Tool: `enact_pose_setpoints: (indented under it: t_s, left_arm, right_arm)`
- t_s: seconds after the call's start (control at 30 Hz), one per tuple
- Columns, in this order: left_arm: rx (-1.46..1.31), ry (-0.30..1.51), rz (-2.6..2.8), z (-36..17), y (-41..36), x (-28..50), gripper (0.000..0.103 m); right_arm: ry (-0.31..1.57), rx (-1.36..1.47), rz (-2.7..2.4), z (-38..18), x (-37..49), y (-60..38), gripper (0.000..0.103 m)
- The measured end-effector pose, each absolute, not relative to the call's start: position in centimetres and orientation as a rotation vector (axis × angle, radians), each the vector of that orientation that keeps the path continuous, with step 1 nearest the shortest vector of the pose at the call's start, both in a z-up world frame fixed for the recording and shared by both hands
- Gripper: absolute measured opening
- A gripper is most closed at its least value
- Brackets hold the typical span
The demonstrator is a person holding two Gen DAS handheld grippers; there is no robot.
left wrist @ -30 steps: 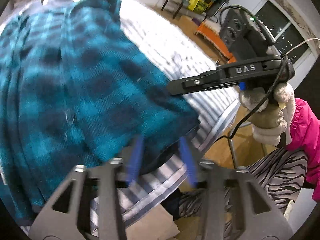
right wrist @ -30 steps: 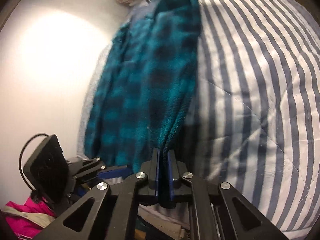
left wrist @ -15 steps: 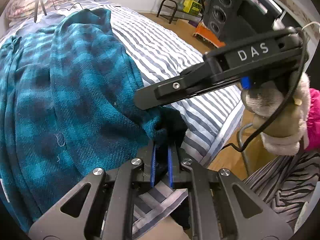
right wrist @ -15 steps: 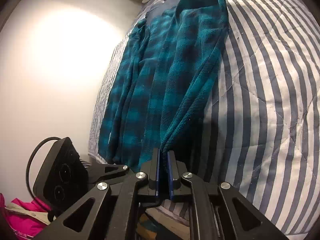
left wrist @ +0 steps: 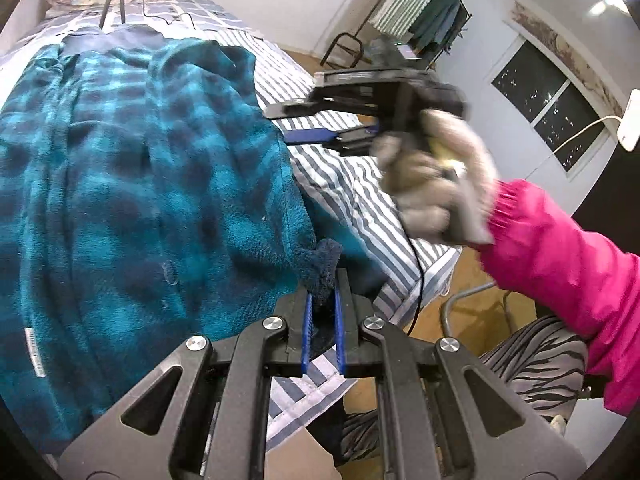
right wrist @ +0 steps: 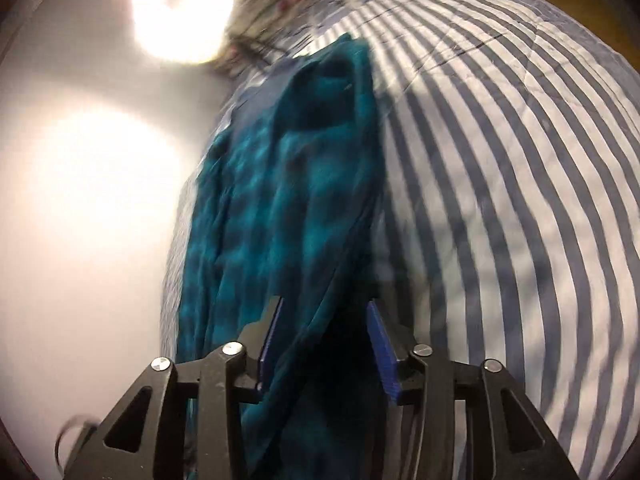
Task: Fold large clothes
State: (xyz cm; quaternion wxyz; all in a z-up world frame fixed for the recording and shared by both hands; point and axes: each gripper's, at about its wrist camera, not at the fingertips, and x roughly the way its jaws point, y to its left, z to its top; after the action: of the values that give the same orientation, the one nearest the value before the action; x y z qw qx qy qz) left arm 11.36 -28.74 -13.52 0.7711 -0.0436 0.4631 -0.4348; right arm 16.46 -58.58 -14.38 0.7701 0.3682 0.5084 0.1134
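On the striped bed [left wrist: 348, 184], a teal plaid fleece garment [left wrist: 132, 168] lies spread lengthwise, its near corner reaching the foot edge. The left hand-held gripper [left wrist: 322, 320] is pressed together on that dark bunched corner of the garment, pinching it between its blue pads [left wrist: 307, 328]. The right hand-held gripper [right wrist: 326, 344] has just been opening; its jaws now stand apart with the garment's edge passing between them, though the pads do not press on it. From the left wrist view, the right hand-held gripper [left wrist: 308, 124] hovers blurred over the stripes beside the garment, held by a gloved hand [left wrist: 432, 184] in a pink sleeve [left wrist: 560, 252].
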Motion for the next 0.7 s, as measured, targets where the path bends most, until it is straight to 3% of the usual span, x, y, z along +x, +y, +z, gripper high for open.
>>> enact_pose_setpoints:
  t_s: [0.13, 0.4, 0.47, 0.53, 0.7]
  left_arm:
    - [-0.087, 1.003, -0.918, -13.6, -28.3, 11.6, 0.007]
    - [0.028, 1.057, -0.999, -15.2, -33.4, 9.9, 0.010]
    - [0.061, 1.086, -1.012, -15.8, -34.7, 9.4, 0.022]
    - [0.062, 1.105, -1.005, -16.3, -35.6, 9.1, 0.041]
    - [0.143, 1.116, -0.987, -17.3, -38.1, 8.4, 0.057]
  right_arm:
    - [1.152, 0.732, 0.135, -16.1, 19.9, -58.6, 0.046]
    - [1.131, 0.779, 0.164, -15.4, 18.7, -61.5, 0.046]
    - [1.110, 0.794, 0.163, -14.7, 17.6, -62.9, 0.046]
    - [1.094, 0.802, 0.163, -14.1, 16.7, -64.1, 0.046]
    - [1.062, 0.833, 0.164, -13.4, 14.8, -66.1, 0.046]
